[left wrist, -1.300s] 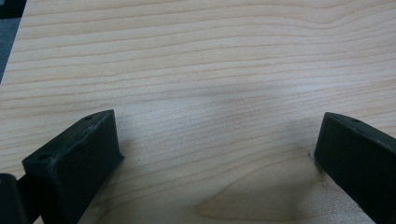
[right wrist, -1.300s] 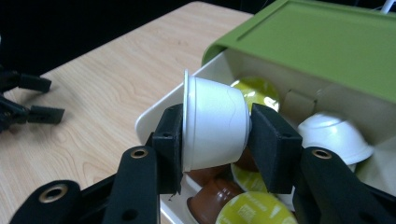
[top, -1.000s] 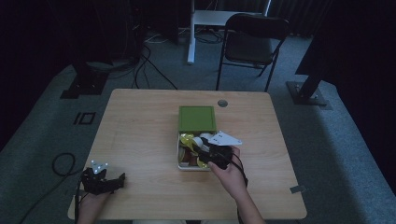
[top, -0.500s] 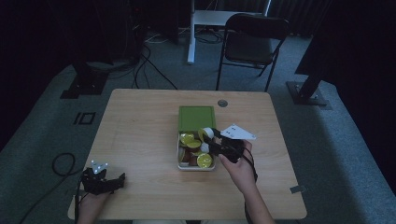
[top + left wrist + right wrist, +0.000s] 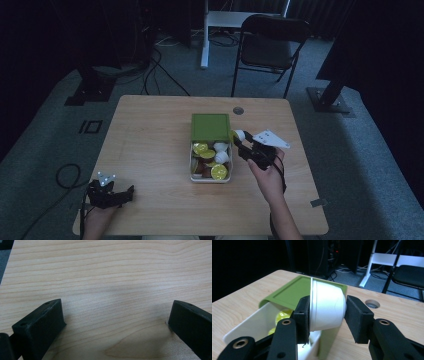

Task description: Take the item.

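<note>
Holds small white capsule [image 5: 240,135] in right gripper [image 5: 241,141] beside white rectangular box [image 5: 192,165] on pale wooden worktop [image 5: 150,140].

White capsule [image 5: 325,306], green lid [image 5: 210,126], pale wood-grain table [image 5: 105,272].
Black jaws; white box [image 5: 192,165] with yellow-topped and white capsules [image 5: 218,171]; black chair [image 5: 270,47].

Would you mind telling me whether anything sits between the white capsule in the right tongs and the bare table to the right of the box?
Nothing visible does. The right tongs hold the white capsule just past the box's right wall, and the table beside it lies bare.
</note>
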`<state>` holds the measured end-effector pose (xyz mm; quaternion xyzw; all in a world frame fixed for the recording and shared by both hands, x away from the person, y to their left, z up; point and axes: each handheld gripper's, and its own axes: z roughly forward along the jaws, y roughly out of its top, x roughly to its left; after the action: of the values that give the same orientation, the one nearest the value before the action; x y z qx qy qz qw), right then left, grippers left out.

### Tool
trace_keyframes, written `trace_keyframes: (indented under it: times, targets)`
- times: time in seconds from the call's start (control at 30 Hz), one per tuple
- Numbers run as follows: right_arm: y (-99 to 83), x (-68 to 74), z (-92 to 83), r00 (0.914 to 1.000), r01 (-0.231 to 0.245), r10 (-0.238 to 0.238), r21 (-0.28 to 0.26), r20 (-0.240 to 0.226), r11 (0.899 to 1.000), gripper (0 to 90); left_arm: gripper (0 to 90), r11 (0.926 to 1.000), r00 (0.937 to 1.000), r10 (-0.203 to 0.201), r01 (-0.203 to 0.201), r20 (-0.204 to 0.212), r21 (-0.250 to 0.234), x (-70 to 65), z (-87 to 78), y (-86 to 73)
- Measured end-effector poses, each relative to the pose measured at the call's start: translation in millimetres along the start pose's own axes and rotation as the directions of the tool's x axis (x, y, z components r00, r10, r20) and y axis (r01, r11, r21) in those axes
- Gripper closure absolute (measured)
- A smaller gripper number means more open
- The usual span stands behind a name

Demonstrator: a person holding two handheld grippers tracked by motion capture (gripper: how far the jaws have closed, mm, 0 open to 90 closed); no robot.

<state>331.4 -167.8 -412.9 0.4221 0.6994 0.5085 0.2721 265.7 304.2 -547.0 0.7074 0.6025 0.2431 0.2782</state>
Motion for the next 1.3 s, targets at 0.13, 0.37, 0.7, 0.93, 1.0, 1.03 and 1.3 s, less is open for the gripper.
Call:
trace_keyframes:
  times: [0.13,0.37,0.7,0.93,1.0,1.03,1.3]
  targets:
    - [-7.4,-11.5,0.9,0.9991,-0.016,0.016,-0.004,0.038,1.000,56.6,0.3,1.0000,1.0000,0.000,0.000,0.000,0.000,0.0,0.0,0.0]
    - [-23.8,-28.6,6.8,0.9962,-0.047,0.046,0.016,0.074,0.999,56.5,0.3,1.0000,1.0000,0.000,0.000,0.000,0.000,0.0,0.0,0.0]
    - [-44.5,-48.6,23.0,0.9895,-0.069,0.061,0.059,0.131,0.996,56.5,0.3,1.0000,1.0000,0.000,0.000,0.000,0.000,-0.1,0.0,0.0]
    - [-57.8,-61.3,34.6,0.9834,-0.096,0.079,0.097,0.163,0.991,56.6,0.3,1.0000,1.0000,0.000,0.000,0.000,0.000,-0.1,0.0,0.0]
    - [-61.6,-64.5,37.6,0.9814,-0.102,0.082,0.111,0.173,0.989,56.6,0.3,1.0000,1.0000,0.000,0.000,0.000,0.000,0.0,0.0,0.0]
    - [-63.5,-66.3,39.2,0.9803,-0.108,0.086,0.114,0.178,0.988,56.6,0.3,1.0000,1.0000,0.000,0.000,0.000,0.000,-0.1,0.0,0.0]
    - [-73.1,-75.9,49.8,0.9758,-0.128,0.097,0.155,0.196,0.980,56.5,0.3,1.0000,1.0000,0.000,0.000,0.000,0.000,0.0,0.0,0.0]
